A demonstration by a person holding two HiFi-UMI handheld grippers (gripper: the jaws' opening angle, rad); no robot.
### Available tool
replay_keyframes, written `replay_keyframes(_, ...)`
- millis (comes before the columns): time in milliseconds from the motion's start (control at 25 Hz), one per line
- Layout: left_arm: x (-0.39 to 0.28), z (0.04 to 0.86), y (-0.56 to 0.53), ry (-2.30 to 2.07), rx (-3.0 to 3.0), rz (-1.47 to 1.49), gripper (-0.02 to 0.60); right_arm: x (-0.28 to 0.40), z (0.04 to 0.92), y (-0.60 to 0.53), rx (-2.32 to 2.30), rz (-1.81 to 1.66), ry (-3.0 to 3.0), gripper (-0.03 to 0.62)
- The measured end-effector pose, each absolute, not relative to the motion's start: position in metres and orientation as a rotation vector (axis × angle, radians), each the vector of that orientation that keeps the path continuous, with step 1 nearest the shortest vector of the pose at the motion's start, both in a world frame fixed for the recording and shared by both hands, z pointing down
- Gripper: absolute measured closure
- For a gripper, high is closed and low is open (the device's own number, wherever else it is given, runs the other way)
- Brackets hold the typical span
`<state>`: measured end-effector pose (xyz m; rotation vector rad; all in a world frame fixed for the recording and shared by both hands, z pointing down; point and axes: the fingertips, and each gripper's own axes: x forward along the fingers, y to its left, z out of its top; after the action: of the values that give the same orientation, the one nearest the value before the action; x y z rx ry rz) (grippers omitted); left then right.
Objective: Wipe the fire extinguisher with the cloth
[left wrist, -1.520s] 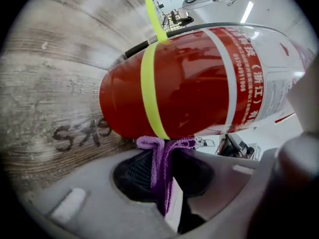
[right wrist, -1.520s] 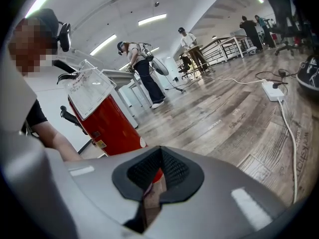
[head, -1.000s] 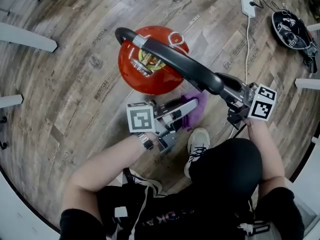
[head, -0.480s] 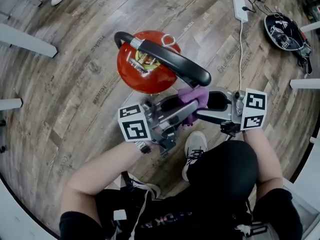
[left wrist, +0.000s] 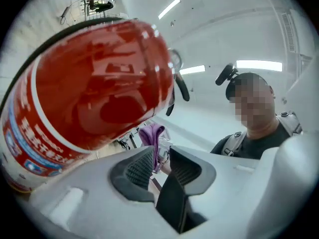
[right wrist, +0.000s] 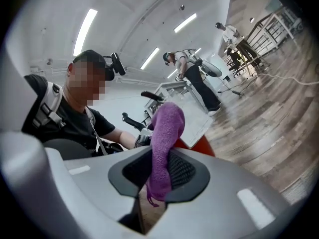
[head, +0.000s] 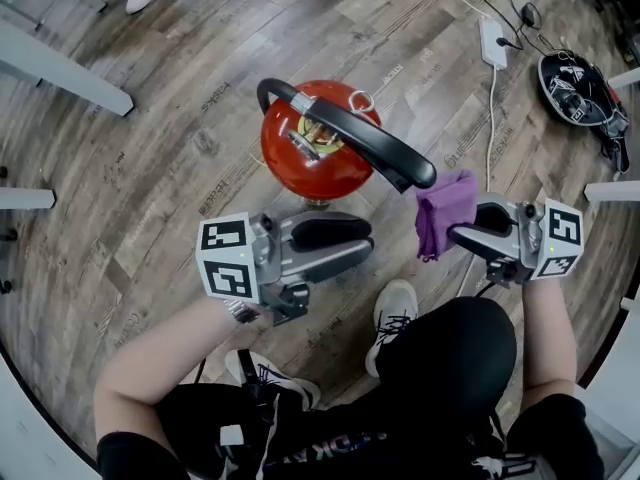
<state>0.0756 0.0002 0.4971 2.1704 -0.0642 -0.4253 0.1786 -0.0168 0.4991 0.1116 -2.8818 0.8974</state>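
Now the jaws of the right gripper, just closed, pinch the cloth between them.

Light: bright, even, from ceiling strips
Glare: reflections smeared over the fire extinguisher up close
Shadows: soft, barely any on the floor
Edges: heavy fisheye bend, black corners in both gripper views

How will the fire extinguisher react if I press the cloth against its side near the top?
The fire extinguisher stands upright on the wooden floor, so a high sideways push may tip it, though it probably weighs enough to resist light wiping. Its glossy red paint looks slippery; tipped, it would likely roll.
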Motion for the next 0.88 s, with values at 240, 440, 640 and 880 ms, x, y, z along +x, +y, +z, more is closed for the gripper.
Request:
replay_keyframes(240,0.018,0.463,-0.011,-0.176,2.304,-0.377,0.583,0.196,0.422,-0.074,0.107,0.673,-2.914,0.521)
replay_keyframes(440,-0.022,0.42,0.001,-0.274,2.46,-0.189,0.583,0.124,0.367,-0.105,-0.274,0.529,-2.708,0.521)
replay_keyframes(640,-0.045,0.369,0.014,-0.465,2.569,-0.121,0.584,0.032,0.358,-0.132,-0.631,0.41,-2.491,0.52)
replay_keyframes(880,-0.078,0.385,0.027,-0.641,2.47,-0.194,0.583,-0.01,0.412,-0.146,-0.799,0.455,-2.225,0.52)
